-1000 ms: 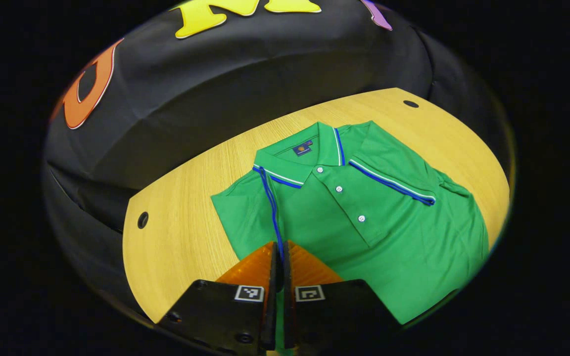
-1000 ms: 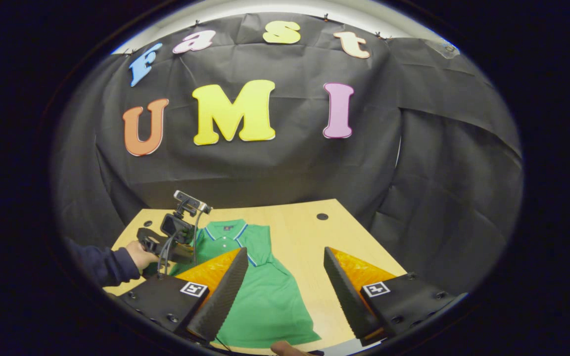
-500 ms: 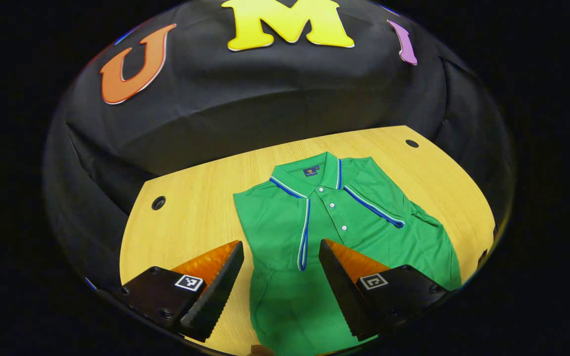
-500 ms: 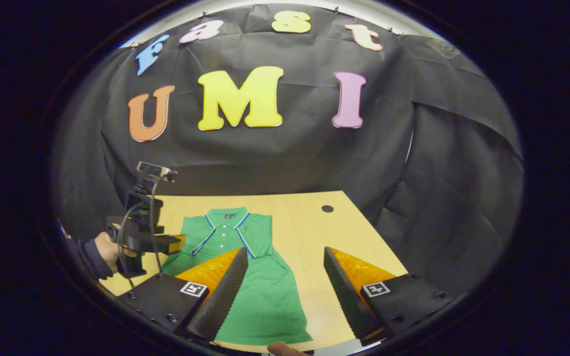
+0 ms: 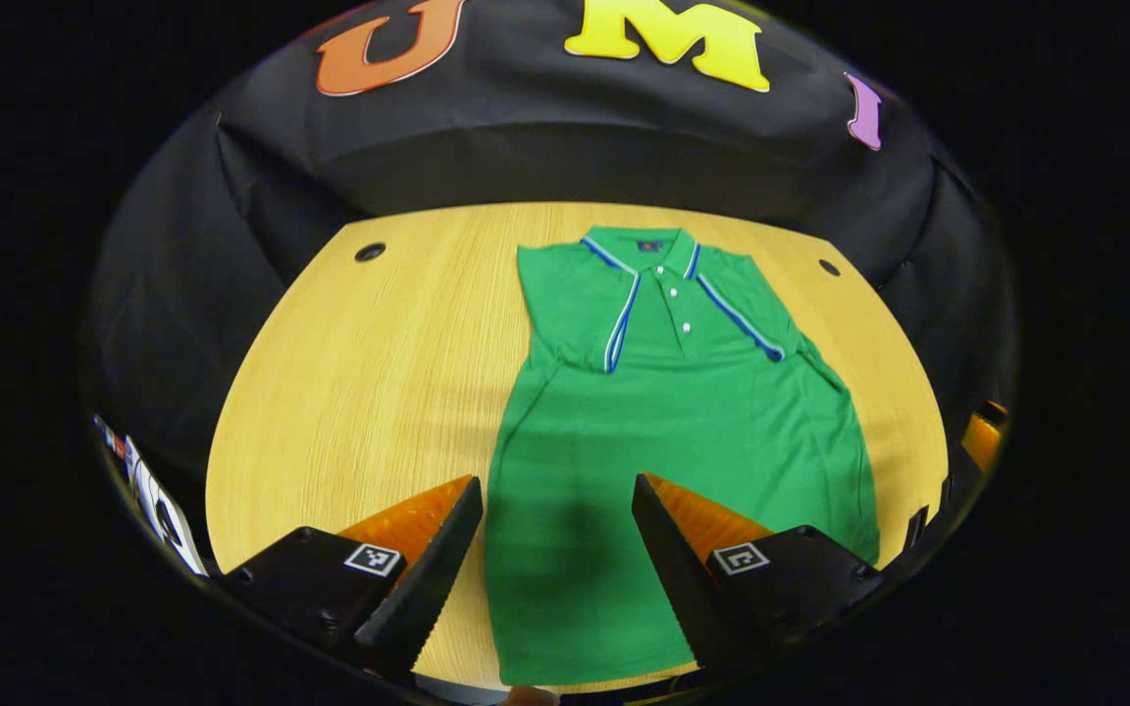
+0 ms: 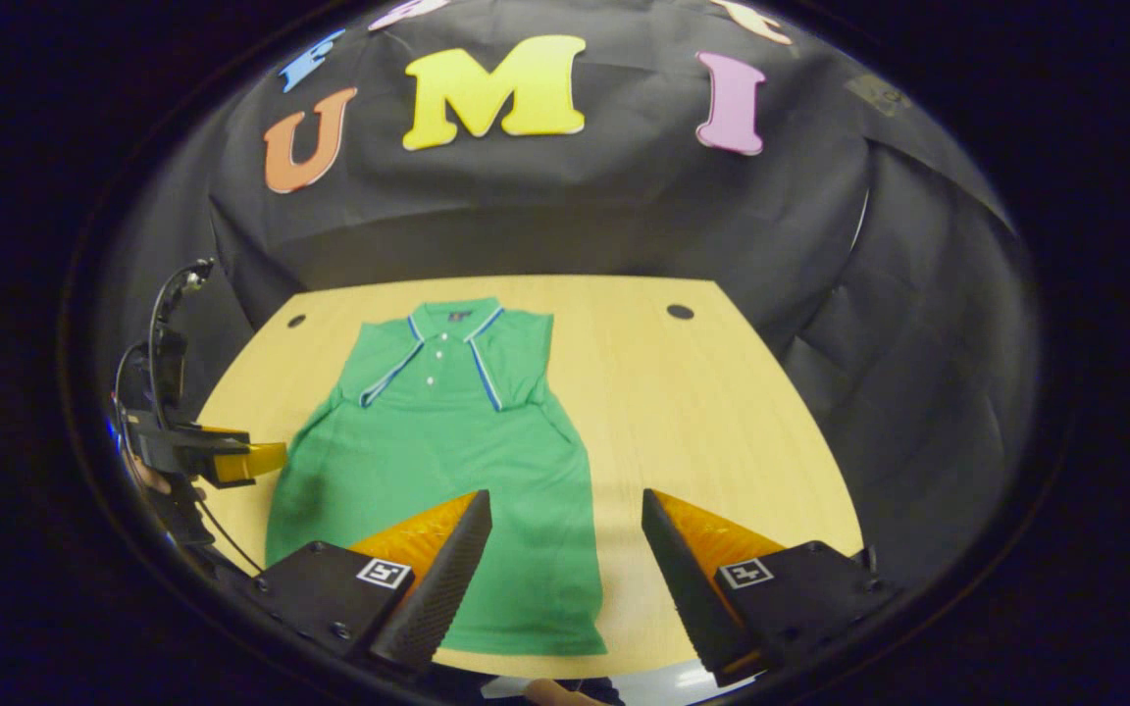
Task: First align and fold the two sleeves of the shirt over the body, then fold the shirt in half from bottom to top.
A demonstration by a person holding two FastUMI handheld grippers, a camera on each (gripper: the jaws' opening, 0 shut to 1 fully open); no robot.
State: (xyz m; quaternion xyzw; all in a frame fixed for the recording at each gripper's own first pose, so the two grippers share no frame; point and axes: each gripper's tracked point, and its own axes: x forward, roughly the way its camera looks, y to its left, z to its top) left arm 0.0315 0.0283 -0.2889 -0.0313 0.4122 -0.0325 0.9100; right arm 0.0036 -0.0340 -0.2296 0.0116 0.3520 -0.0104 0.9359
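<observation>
A green polo shirt [image 5: 663, 431] with blue and white trim lies flat on the wooden table [image 5: 359, 373], collar at the far side, both sleeves folded in over the chest. My left gripper [image 5: 557, 525] hovers open above the shirt's lower left part, nothing between its fingers. In the right gripper view the shirt [image 6: 447, 461] lies left of centre, and my right gripper [image 6: 565, 534] stands open above the shirt's lower right edge, holding nothing. The left gripper [image 6: 231, 461] also shows there at the far left, over the table's near left side.
The table [image 6: 702, 412] has a round hole near each far corner [image 5: 370, 252] [image 5: 828, 267]. Black cloth walls close in behind and beside it. Bare wood lies left of the shirt in the left gripper view and right of it in the right gripper view.
My left gripper let go of the left sleeve, opened, and drew back toward the shirt's bottom. The right gripper stayed open and also pulled back and tilted down over the hem.
</observation>
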